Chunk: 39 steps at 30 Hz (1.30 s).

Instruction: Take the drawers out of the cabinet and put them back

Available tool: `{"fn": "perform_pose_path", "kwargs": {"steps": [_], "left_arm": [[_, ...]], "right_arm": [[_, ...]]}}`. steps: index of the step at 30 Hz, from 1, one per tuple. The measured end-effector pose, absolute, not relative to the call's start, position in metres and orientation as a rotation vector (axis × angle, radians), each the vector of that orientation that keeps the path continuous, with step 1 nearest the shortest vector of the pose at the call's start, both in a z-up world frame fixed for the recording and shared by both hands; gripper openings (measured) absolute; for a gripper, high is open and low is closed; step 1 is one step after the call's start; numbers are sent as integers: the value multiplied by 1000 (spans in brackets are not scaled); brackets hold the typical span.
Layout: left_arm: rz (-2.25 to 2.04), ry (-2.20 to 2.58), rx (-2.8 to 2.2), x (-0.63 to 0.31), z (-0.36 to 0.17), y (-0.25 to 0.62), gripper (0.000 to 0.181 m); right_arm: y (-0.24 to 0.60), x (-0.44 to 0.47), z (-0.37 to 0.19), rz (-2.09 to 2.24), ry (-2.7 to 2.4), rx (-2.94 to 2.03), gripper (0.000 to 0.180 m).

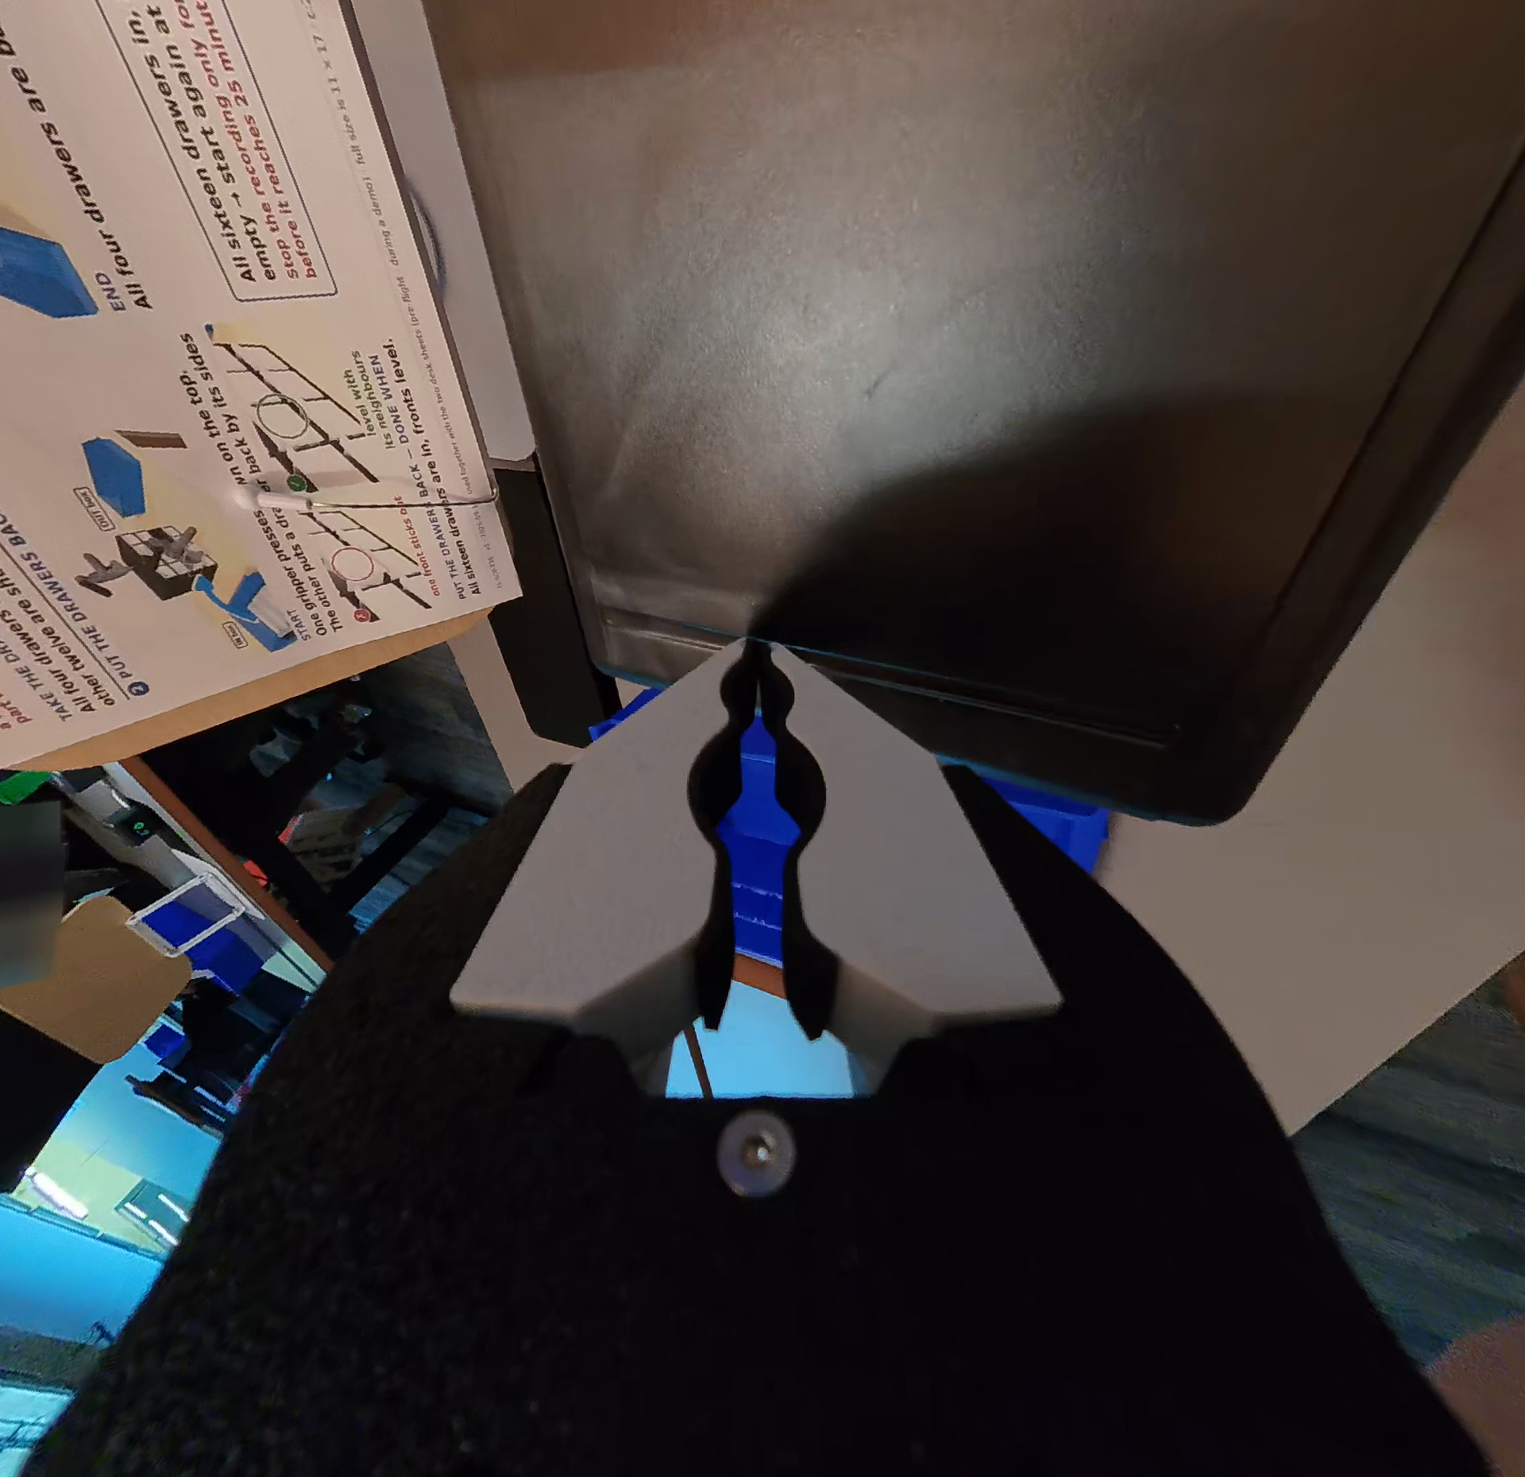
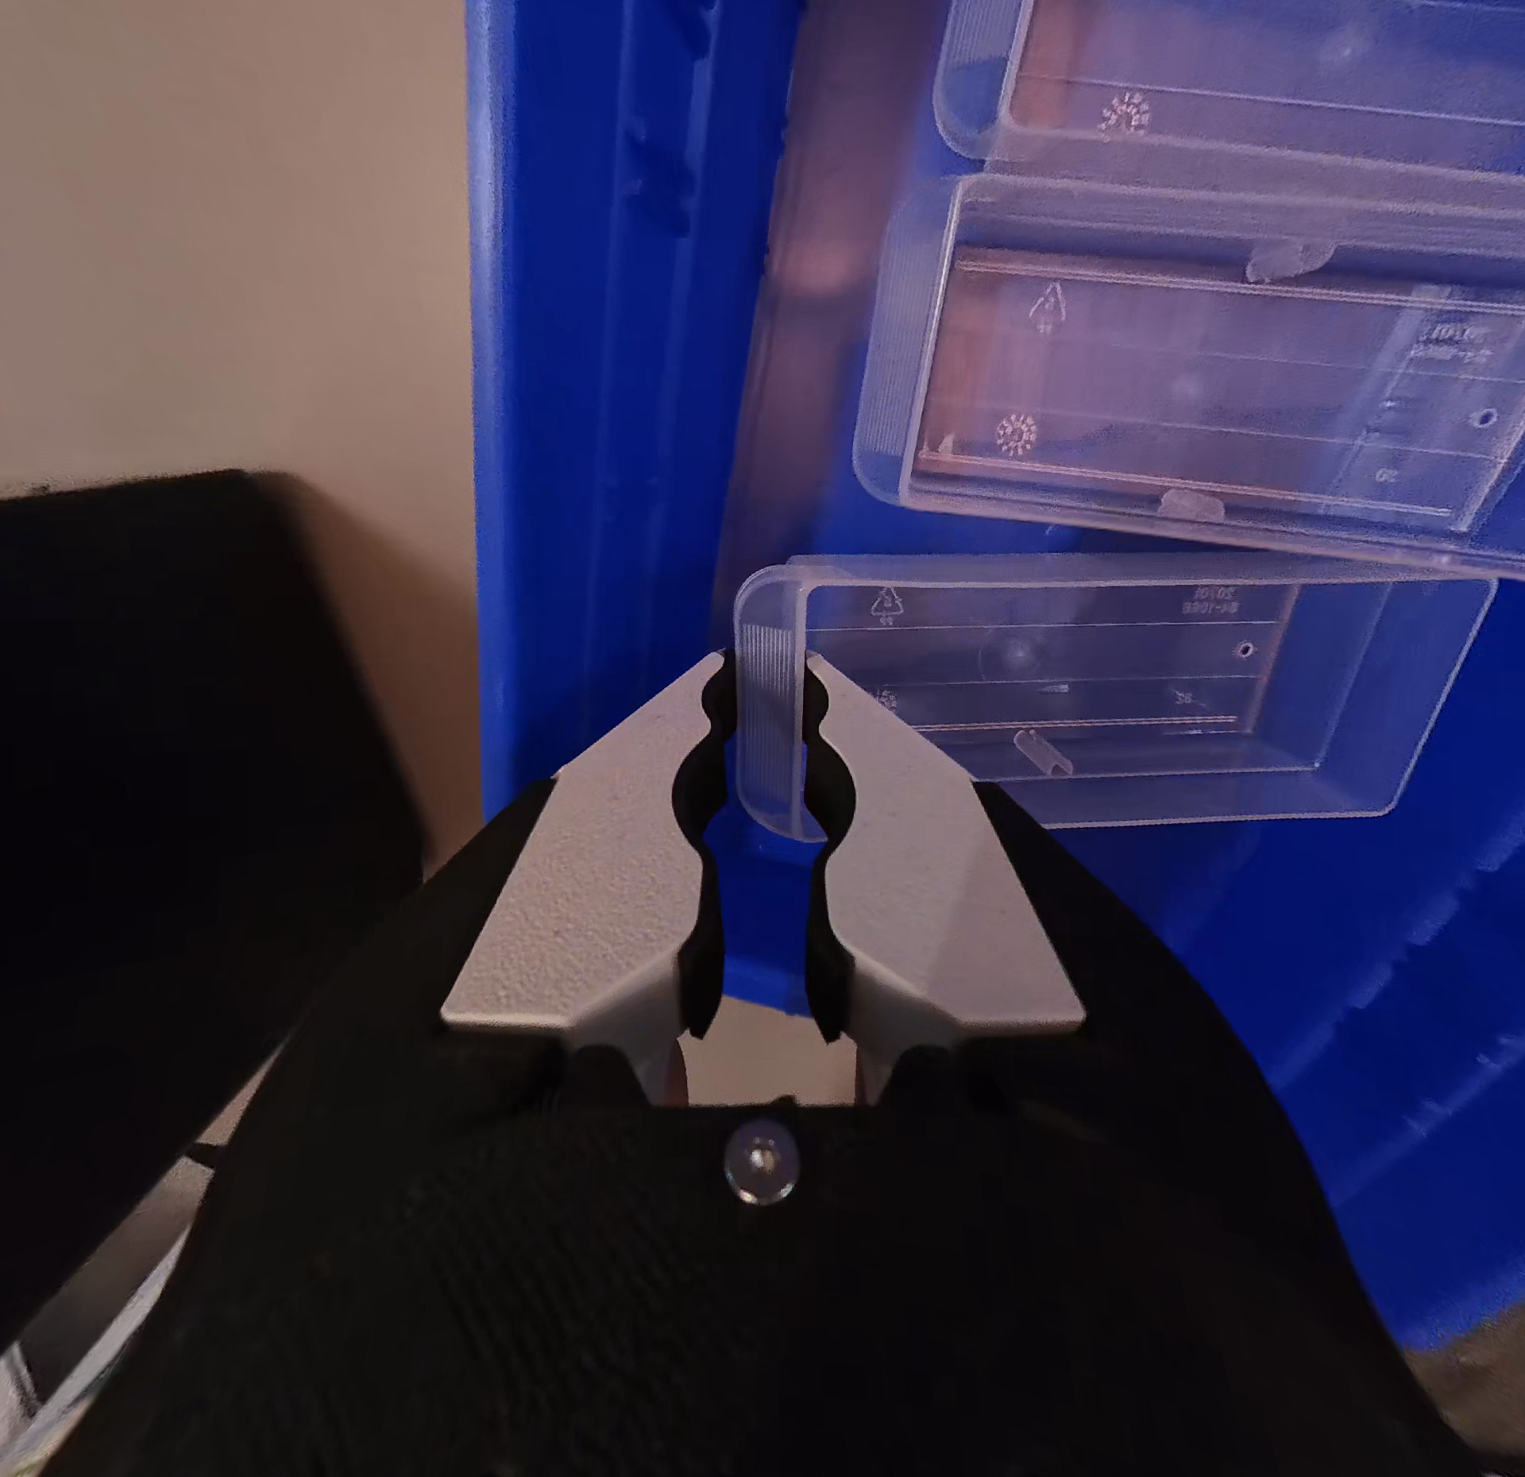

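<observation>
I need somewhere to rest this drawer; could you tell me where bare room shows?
Bare pale surface lies left of the blue cabinet, above a black object. The cabinet front is crowded with clear drawers; the right gripper grips the lowest drawer.

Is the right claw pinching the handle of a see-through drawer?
Yes, the right claw is closed on the ribbed front tab of the lowest clear drawer, which sticks out of the blue cabinet.

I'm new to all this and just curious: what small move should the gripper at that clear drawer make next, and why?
Probably a short straight pull. The right gripper is closed on the ribbed handle of the lowest clear drawer, which already juts from the blue cabinet. The left gripper, closed, presses the cabinet's black top, likely steadying it.
</observation>
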<state>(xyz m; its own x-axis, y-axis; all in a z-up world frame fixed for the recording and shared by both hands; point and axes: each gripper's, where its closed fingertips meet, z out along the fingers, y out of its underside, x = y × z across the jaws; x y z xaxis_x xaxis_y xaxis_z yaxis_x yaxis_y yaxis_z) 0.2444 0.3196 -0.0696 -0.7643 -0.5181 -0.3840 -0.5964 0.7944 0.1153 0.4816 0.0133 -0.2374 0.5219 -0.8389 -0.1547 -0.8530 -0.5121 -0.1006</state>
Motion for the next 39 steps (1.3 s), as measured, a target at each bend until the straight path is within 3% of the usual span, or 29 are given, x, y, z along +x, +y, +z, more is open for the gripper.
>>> {"fn": "perform_pose_path", "kwargs": {"steps": [1,26,31,33,38,39], "left_arm": [[334,2649,-845,244,-70,320,0],[349,2643,-800,244,-69,320,0],[341,2634,-801,244,-69,320,0],[343,2635,-801,244,-69,320,0],[355,2644,-808,244,-69,320,0],[356,2644,-809,244,-69,320,0]], "right_arm": [[15,484,-240,121,1461,-2591,12],[22,517,-274,-37,1363,-2598,17],[13,525,-268,-134,1333,-2591,58],[17,523,-259,-112,1295,-2558,63],[4,525,-225,-257,1197,-2502,104],[-1,526,-214,-290,1178,-2474,105]]}}
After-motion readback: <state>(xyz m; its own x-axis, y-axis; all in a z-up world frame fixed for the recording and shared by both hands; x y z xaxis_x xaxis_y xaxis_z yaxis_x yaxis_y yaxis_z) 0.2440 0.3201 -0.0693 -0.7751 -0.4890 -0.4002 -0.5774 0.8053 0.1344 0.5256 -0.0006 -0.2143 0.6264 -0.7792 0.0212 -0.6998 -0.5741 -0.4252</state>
